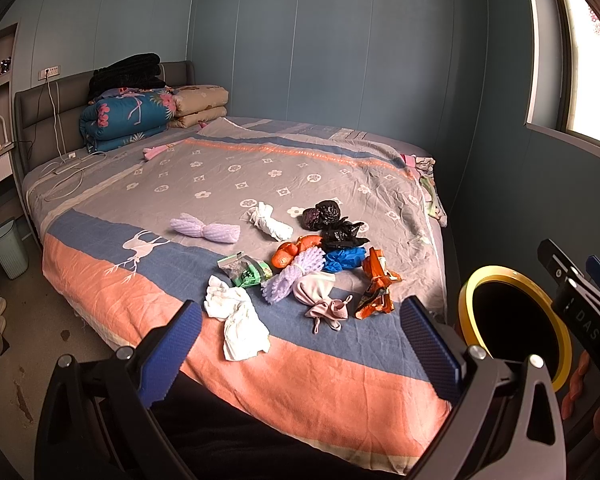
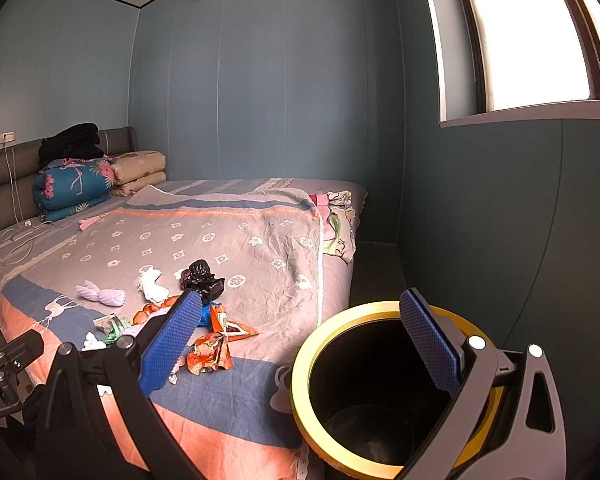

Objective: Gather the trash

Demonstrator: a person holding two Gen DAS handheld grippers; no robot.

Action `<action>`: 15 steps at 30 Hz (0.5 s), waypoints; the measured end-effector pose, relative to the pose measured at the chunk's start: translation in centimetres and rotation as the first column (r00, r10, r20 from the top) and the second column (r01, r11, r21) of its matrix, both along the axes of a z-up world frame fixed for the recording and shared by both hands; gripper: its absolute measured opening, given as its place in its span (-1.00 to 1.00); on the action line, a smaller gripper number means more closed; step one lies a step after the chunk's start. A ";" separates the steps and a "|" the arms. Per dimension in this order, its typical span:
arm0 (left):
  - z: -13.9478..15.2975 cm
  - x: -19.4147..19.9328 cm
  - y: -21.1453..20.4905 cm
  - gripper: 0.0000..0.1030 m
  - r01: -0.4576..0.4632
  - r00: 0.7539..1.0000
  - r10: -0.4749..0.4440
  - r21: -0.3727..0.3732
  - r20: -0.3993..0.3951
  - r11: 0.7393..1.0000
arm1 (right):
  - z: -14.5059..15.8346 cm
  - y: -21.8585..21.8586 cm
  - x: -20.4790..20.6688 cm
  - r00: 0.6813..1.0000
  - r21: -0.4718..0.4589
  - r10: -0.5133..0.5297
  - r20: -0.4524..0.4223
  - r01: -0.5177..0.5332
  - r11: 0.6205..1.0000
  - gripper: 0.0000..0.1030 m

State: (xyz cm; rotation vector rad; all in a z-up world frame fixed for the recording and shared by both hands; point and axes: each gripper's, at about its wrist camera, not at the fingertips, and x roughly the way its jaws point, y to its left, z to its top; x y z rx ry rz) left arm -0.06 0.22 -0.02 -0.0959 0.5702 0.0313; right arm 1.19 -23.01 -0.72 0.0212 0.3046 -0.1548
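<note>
Both grippers empty, trash not yet touched.

Your left gripper [image 1: 300,344] and right gripper [image 2: 300,344] hang spread wide, ready. The bin [image 2: 300,376], mouth up, sits right of the bed [image 1: 340,392] for short drops. Beyond: orange wrapper [image 1: 376,284], long axis toward you; farther, black bag [image 1: 332,220].

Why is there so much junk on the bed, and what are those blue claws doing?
A person holds two grippers over a bed scattered with trash: crumpled white tissue, an orange wrapper, black bags. The left gripper and right gripper are both open and empty. A black bin with a yellow rim waits beside the bed. It looks empty.
</note>
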 end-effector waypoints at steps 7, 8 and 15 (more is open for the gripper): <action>0.0 0.0 0.0 0.86 0.000 1.000 0.000 0.000 -0.001 1.000 | 0.0 0.0 0.0 1.000 0.002 -0.001 -0.001 0.001 1.000 0.85; 0.0 0.0 0.0 0.86 -0.001 1.000 0.001 0.001 -0.001 1.000 | 0.0 0.0 0.0 1.000 0.002 -0.001 -0.001 0.001 1.000 0.85; -0.4 0.0 0.2 0.86 0.000 1.000 0.000 -0.001 -0.001 1.000 | -0.2 -0.2 0.0 1.000 0.006 -0.002 -0.005 0.002 1.000 0.85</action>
